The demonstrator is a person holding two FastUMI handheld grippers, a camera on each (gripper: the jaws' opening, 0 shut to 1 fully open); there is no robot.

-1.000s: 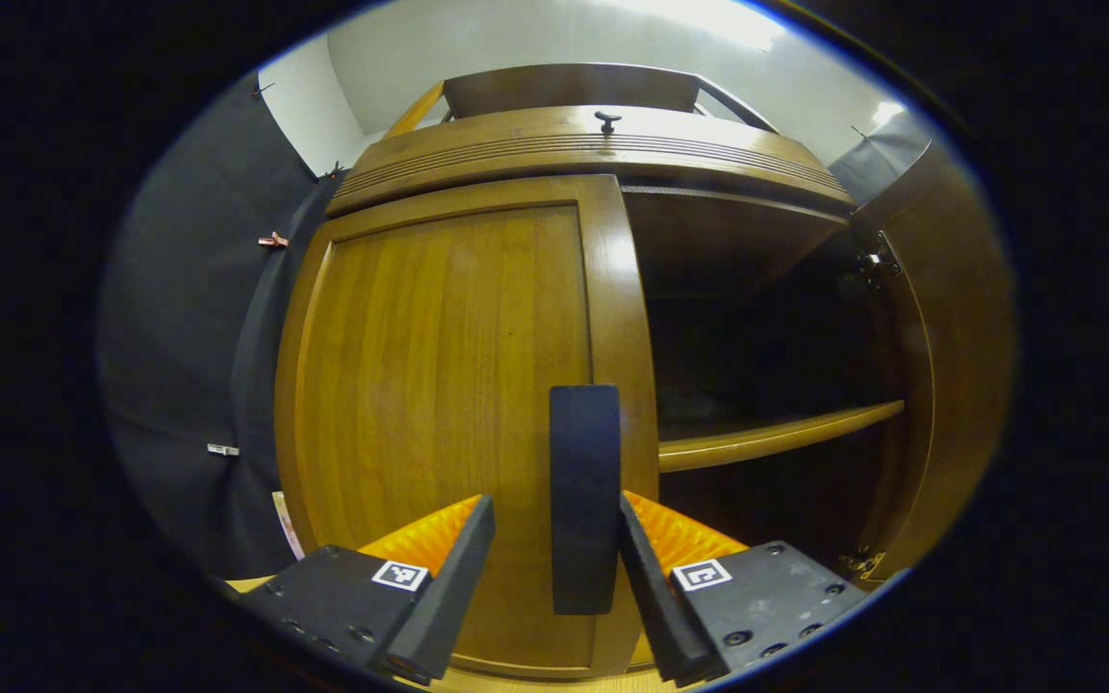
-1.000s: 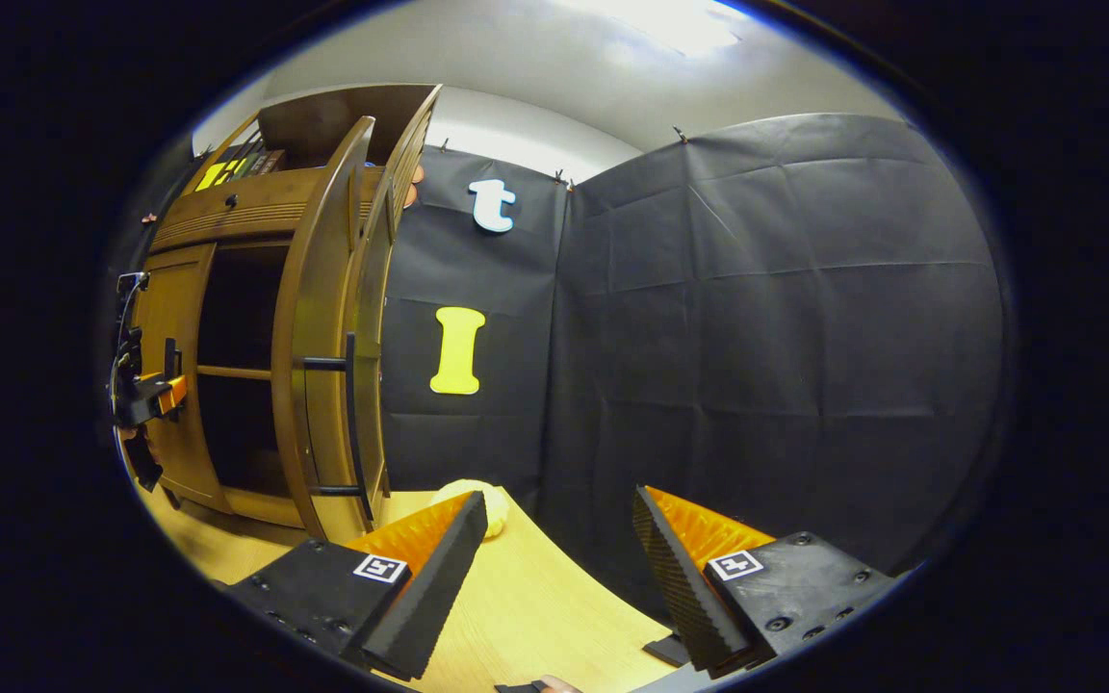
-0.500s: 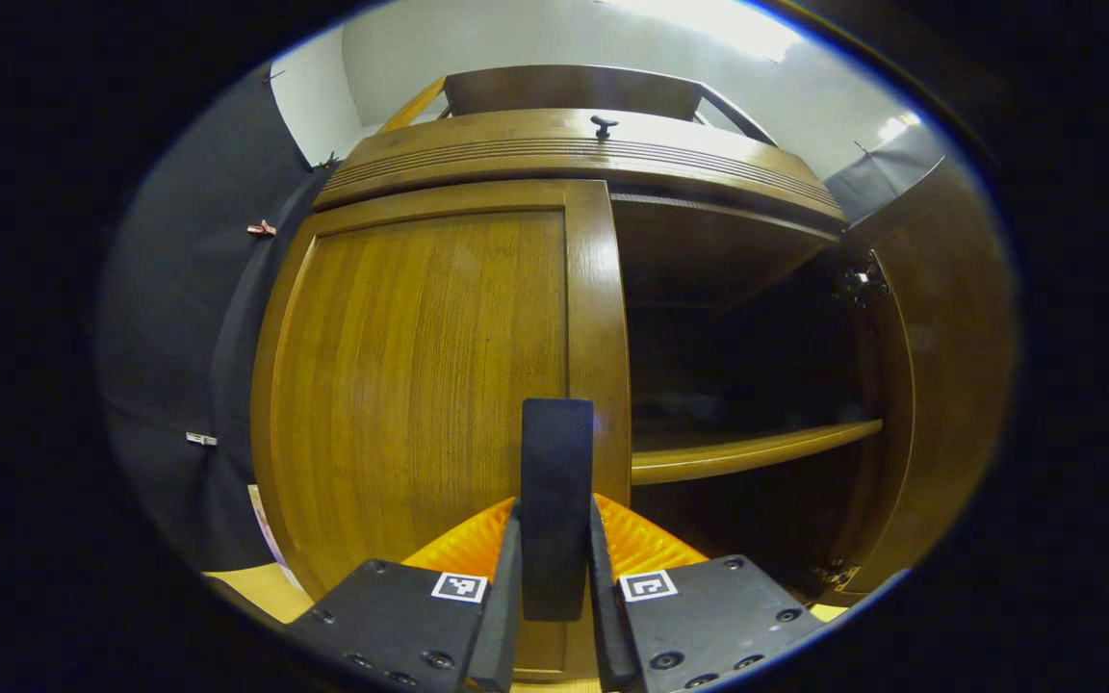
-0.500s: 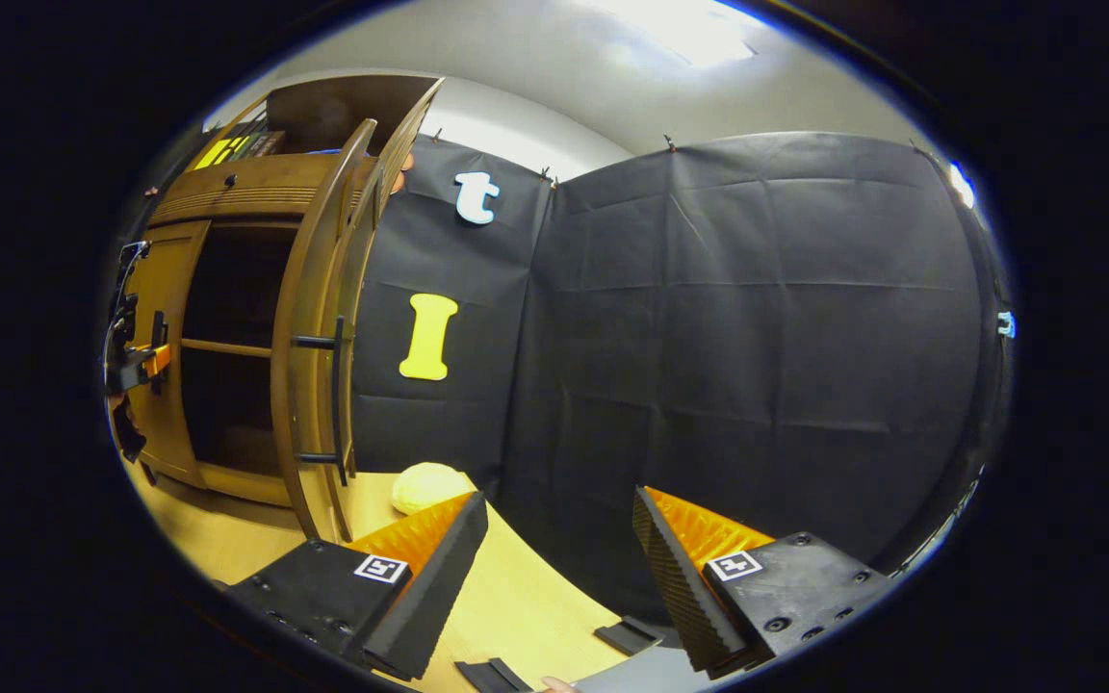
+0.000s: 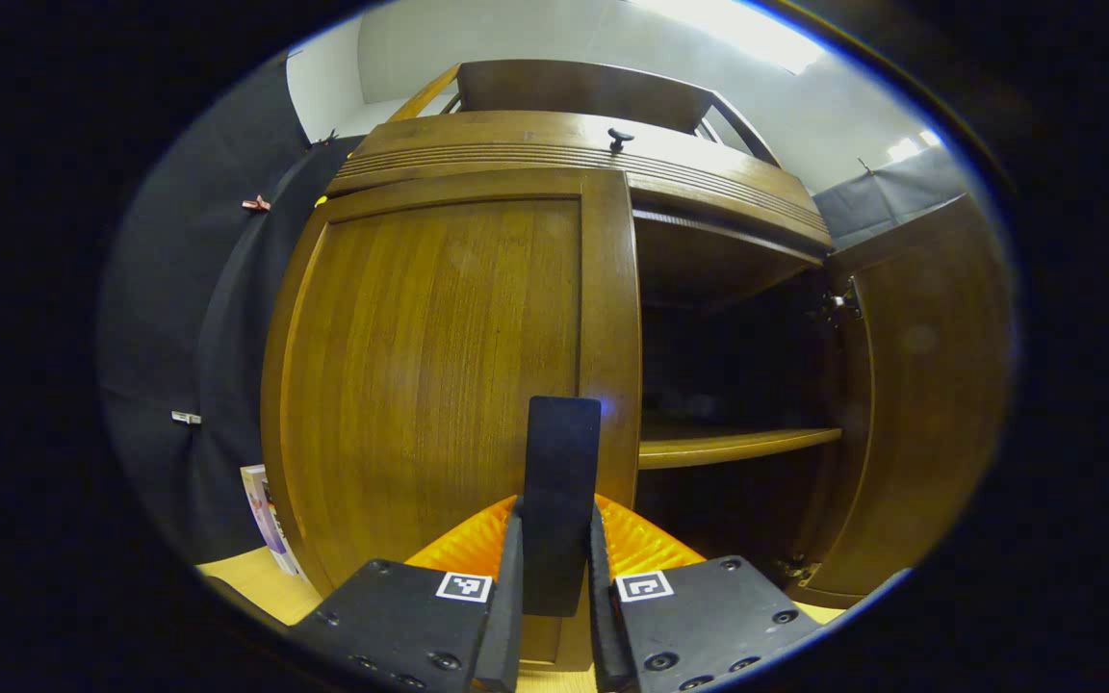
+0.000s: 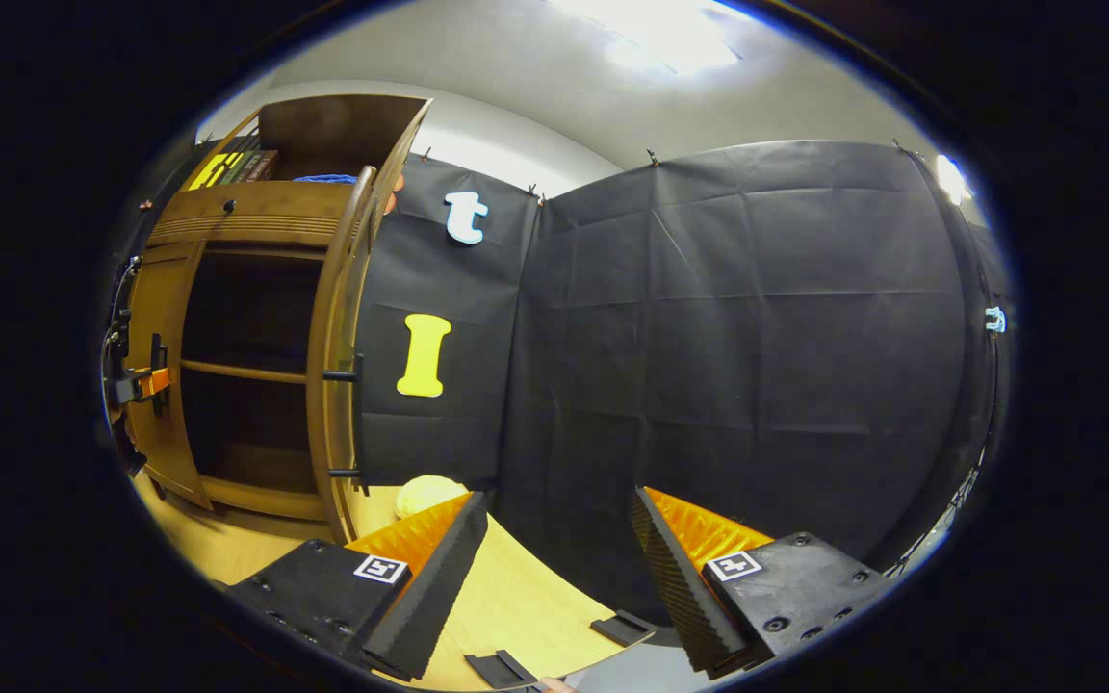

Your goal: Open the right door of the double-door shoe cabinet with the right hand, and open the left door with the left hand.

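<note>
Cabinet: the brown wooden double-door shoe cabinet [image 5: 612,154] stands on the pale wooden worktop [image 6: 516,597] against the black cloth wall, at the far left in the right gripper view.
Left hold: the left hand-held gripper [image 5: 554,616] is pressed together on the black vertical bar handle [image 5: 562,500] of the closed left door [image 5: 439,385], by the door's inner edge, where a pull has most leverage over the hinge, I judge.
Right door: the right door [image 5: 911,385] stands swung wide, baring a dark interior and one wooden shelf [image 5: 737,445].
Right hold: the right hand-held gripper [image 6: 559,568] is spread and empty, well apart from the cabinet, facing the cloth.
Room: the worktop near the left door looks open for its swing; a small booklet [image 5: 261,500] leans beside the cabinet's left side, and a pale round lump [image 6: 425,496] lies beyond the right door.
</note>
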